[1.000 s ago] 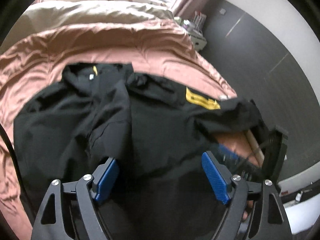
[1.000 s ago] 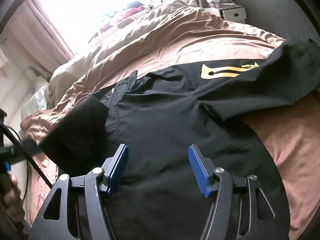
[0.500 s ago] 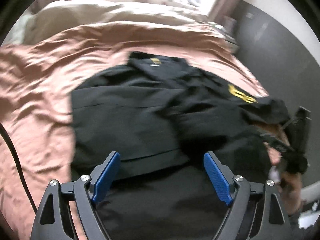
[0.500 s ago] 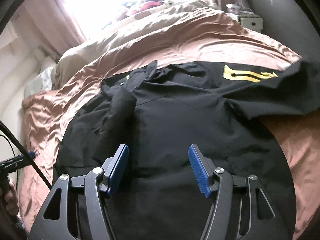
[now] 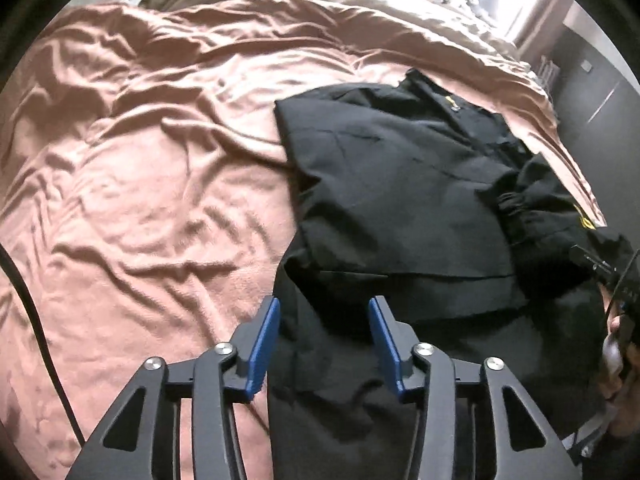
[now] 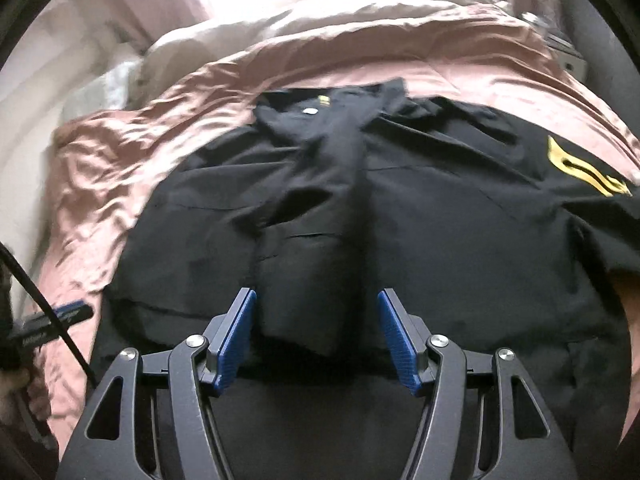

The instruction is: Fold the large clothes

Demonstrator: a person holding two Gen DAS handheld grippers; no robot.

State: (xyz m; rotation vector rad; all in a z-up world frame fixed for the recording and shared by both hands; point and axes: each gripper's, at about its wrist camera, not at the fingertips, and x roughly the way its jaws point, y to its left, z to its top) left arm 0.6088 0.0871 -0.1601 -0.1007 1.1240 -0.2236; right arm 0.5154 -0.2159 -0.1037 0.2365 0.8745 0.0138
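Note:
A large black jacket [image 5: 400, 184] with a yellow logo [image 6: 580, 168] lies spread on the pink bedspread [image 5: 140, 200]. Its left sleeve [image 6: 320, 216] is folded across the body, cuff toward me. My left gripper [image 5: 324, 320] is open and empty, just above the jacket's left hem edge. My right gripper [image 6: 316, 312] is open and empty, low over the folded sleeve's cuff. The other sleeve lies out to the right in the right wrist view [image 6: 600, 240]. In the left wrist view the right gripper's body shows at the far right edge [image 5: 624, 280].
The bed runs back to a beige duvet [image 6: 360, 12] and a bright window. A dark wall [image 5: 600, 92] stands along the bed's right side. A black cable [image 5: 36, 320] hangs at the left. Wrinkled bedspread lies left of the jacket.
The left gripper let go of the sleeve, which now lies across the jacket's body. It swung left to the hem edge. The right gripper moved in over the folded sleeve's cuff.

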